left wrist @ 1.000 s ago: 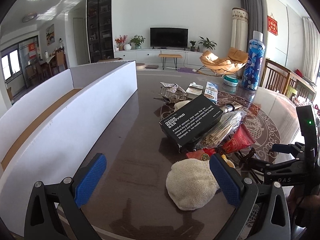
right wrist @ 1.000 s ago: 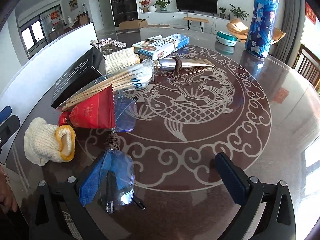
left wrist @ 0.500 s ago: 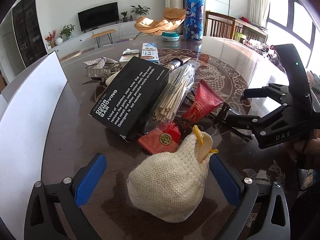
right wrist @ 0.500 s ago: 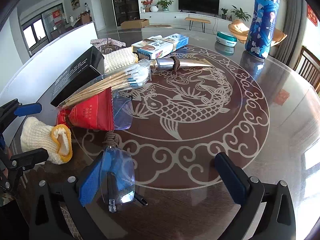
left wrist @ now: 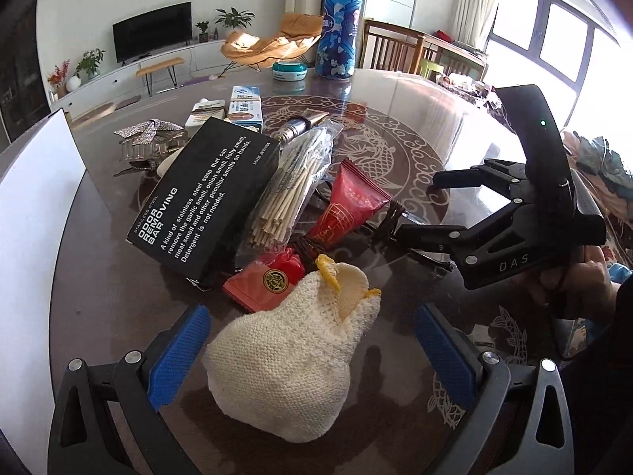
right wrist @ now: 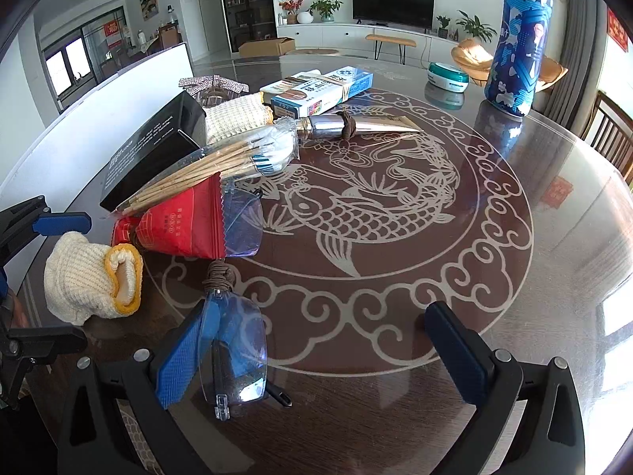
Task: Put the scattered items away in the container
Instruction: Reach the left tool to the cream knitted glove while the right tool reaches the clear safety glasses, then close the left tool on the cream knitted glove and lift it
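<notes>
A cream knitted glove with a yellow cuff lies on the dark table between the open fingers of my left gripper; it also shows in the right wrist view. Beyond it lie a red packet, a bag of wooden sticks and a black box. My right gripper is open, with clear glasses by its left finger. The white container wall stands at the left.
A silver tube, boxed toothpaste, a second knitted glove and a sparkly hair clip lie further back. A tall blue bottle and a teal tin stand at the far edge. Chairs stand beyond the table.
My left gripper has swung right from the container and closed in on the knitted glove, which now lies between its fingers. The right gripper has not moved.
</notes>
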`<state>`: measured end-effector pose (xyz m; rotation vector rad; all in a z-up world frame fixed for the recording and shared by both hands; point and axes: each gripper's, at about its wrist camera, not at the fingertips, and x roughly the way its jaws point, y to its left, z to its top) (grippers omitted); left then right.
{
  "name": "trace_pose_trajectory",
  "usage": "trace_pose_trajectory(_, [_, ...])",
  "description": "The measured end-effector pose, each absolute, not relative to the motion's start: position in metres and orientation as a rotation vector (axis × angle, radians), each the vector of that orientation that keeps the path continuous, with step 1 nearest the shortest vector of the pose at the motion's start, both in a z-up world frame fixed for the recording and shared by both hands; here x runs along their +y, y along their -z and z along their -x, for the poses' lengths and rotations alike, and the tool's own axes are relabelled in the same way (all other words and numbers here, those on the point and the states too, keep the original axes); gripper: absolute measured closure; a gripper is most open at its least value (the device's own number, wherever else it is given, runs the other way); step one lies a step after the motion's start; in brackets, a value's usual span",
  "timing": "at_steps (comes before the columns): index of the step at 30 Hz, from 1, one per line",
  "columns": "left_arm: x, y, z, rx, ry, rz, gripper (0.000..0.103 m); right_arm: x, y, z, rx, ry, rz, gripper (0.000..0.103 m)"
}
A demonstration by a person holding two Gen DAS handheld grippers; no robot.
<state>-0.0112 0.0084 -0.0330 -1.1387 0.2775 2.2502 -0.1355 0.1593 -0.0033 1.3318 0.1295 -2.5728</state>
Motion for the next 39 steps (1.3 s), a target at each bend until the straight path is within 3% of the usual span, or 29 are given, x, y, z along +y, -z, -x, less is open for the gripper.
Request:
trace_pose_trajectory(12, [0.013, 0.052, 0.029, 0.379, -2.283, 1.241, 0.000, 0.160, 0.004, 0.136, 0.129, 2.574, -1.331, 0.000])
trace_pose_trajectory(39, [-0.038, 0.056, 0.047, 0.185, -2.558, 1.340, 0.000, 0.159, 0.004, 0.135, 0.128, 2.576, -1.330, 0.000])
